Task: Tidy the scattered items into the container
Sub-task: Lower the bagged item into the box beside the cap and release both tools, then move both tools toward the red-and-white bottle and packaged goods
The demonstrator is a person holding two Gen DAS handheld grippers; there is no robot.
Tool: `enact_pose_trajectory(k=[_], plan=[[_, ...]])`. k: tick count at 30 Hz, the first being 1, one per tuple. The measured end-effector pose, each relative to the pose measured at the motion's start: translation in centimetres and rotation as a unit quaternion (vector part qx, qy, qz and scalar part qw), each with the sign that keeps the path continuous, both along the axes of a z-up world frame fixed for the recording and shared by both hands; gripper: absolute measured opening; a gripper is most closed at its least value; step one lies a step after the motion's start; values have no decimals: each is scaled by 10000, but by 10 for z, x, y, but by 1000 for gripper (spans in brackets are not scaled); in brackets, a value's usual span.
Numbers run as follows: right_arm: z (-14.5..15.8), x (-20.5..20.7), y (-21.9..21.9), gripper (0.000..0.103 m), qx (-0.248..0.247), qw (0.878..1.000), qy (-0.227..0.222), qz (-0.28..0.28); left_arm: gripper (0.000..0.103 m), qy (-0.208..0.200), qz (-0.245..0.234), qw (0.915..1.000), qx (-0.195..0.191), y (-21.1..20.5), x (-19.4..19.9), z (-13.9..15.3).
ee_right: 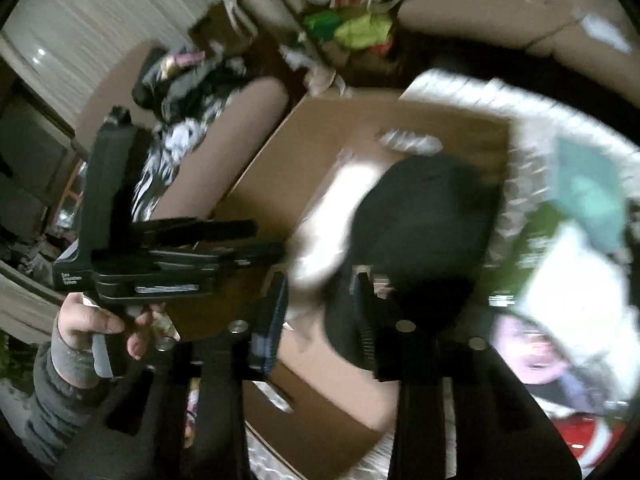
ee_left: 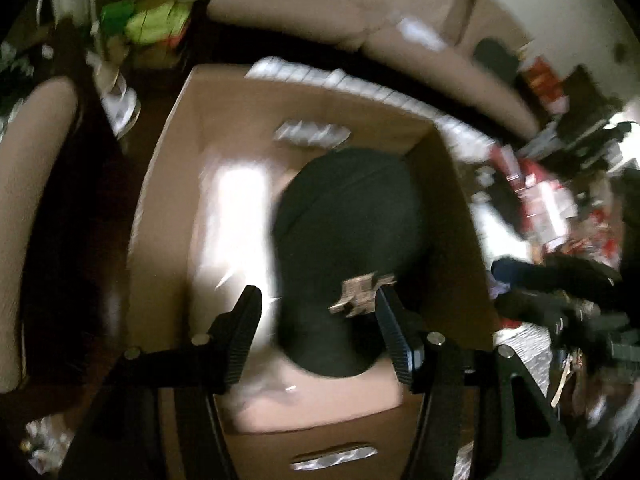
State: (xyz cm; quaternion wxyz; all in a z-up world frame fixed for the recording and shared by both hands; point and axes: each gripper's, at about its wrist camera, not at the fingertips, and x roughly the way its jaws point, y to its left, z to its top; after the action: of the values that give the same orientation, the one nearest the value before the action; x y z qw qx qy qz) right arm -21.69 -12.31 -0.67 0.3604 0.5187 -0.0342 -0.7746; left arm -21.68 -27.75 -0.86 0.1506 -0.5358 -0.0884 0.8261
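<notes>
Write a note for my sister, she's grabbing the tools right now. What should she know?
Left tool: open, nothing between its fingers, over the cardboard box.
Right tool: open too, empty, also above the box.
Done: a black cloth thing lies in the box, with something white beside it.
Left: clutter to the right of the box, red and white packets and papers. Pictures are blurry, so look first.
</notes>
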Motion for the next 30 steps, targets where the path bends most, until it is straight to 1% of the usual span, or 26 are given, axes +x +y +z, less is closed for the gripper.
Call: enact_pose_trajectory(k=[1,2,3,5,7,9,11,12,13,14,16,17,18,20,22,23,25,26,27,28,30], plan=[[8,5,17,39,11,9999,150,-78,67,186,-24,9997,136,8,7,8],[16,11,40,44,16,9994,303,-173,69,386,-50,9987,342,16,15,18],[22,18,62,47,45,9985,462,-286,74,595,-98,9964,601,26,26,28],[31,33,101,59,177,9956,777,-484,75,904,-311,9915,876,50,42,44],[33,44,137,60,254,9927,936,-711,75,1289,-709,9839,1010,87,58,56],[25,53,178,61,380,9896,983,-982,78,1565,-989,9768,1081,123,70,59],[15,55,203,61,577,9865,999,-1162,78,1623,-1167,9745,1017,161,75,52],[7,57,217,61,769,9837,1051,-1240,78,1614,-1307,9734,965,178,76,47],[1,60,228,61,983,9804,1134,-1278,78,1609,-1428,9730,835,194,77,42],[-7,61,237,61,1250,9761,1230,-1284,78,1591,-1543,9732,615,211,75,35],[-21,63,250,61,1558,9712,1338,-1211,78,1486,-1702,9741,99,244,71,17],[-30,63,258,64,1679,9699,1349,-1137,78,1416,-1722,9748,-40,255,70,9],[-39,61,261,65,1797,9685,1335,-1086,78,1274,-1675,9776,-93,264,68,-1],[-56,54,271,66,1913,9677,1266,-1046,78,989,-1467,9841,130,275,64,-20],[-73,42,278,67,1892,9698,1096,-1076,78,853,-1195,9887,290,275,61,-34],[-80,38,281,67,1817,9721,1007,-1091,78,809,-979,9913,357,276,54,-43],[-96,30,290,67,1555,9782,741,-1163,78,767,-565,9942,504,273,47,-56],[-103,24,295,67,1390,9805,588,-1256,78,680,-275,9946,727,267,39,-63],[-109,18,301,67,1199,9824,408,-1371,78,602,-107,9939,913,266,32,-70],[-114,14,307,67,988,9838,246,-1476,78,522,21,9934,1019,266,27,-77],[-125,6,324,69,287,9836,-94,-1780,78,365,242,9929,1104,264,17,-89]])
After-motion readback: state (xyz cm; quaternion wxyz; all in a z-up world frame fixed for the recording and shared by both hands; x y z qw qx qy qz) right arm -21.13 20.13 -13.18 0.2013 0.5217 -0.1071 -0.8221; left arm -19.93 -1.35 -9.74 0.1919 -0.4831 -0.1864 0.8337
